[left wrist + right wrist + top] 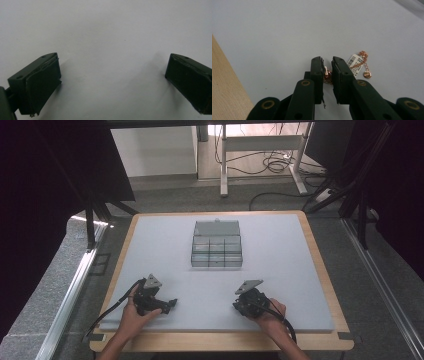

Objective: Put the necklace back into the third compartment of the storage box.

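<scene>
My right gripper lies low on the grey mat, its jaws drawn close on a small rose-gold jewellery piece between them. To the right of its jaws a rose-gold chain with a white barcode tag and a round pendant rests on the mat. In the high view this gripper is near the front right. My left gripper is wide open over bare mat, nothing between its fingers; from above it sits front left.
A clear compartment box with its lid raised stands mid-mat, beyond both grippers. The mat lies on a wooden table whose rim frames it. Black frames and cables stand on the floor around the table.
</scene>
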A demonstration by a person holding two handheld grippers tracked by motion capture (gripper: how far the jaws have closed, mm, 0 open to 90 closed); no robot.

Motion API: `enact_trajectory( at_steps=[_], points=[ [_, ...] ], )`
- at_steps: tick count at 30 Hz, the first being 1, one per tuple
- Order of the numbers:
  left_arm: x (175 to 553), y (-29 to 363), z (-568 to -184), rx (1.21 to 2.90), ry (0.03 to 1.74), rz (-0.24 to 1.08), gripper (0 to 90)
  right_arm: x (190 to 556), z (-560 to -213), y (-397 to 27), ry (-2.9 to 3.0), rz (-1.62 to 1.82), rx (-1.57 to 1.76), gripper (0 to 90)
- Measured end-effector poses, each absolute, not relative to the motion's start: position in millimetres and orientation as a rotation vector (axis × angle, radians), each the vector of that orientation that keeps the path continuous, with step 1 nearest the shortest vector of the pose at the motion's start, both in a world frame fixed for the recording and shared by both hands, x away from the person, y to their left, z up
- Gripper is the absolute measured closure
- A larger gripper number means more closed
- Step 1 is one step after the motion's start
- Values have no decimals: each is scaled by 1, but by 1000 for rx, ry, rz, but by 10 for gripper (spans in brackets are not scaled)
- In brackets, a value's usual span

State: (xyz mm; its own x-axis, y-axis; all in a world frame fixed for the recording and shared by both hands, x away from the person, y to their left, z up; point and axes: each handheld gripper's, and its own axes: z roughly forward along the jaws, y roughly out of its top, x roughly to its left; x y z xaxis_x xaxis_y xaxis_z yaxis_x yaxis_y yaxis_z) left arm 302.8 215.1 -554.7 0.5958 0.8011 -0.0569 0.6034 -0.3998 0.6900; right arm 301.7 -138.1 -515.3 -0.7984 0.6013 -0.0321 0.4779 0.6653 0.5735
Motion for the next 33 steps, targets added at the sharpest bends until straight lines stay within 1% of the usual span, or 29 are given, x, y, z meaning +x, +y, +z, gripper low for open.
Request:
enact_trajectory(
  at_steps=[2, 3, 4, 10, 22, 33],
  points=[
    [303, 215, -555, 2141, 1106, 373, 0, 302, -515, -139, 2660, 831, 880, 782],
    [303, 215, -555, 2141, 1107, 372, 0, 302, -514, -140, 2657, 843, 884, 814],
    [303, 215, -555, 2141, 1107, 372, 0, 302, -513, -141, 2651, 864, 890, 822],
    [303, 215, -555, 2141, 1107, 372, 0, 303, -509, -146, 2639, 885, 913, 841],
    [303, 215, -555, 2140, 1107, 373, 0, 302, -512, -141, 2658, 866, 882, 817],
    [303, 215, -555, 2140, 1107, 372, 0, 300, -511, -138, 2660, 881, 871, 816]
  ],
)
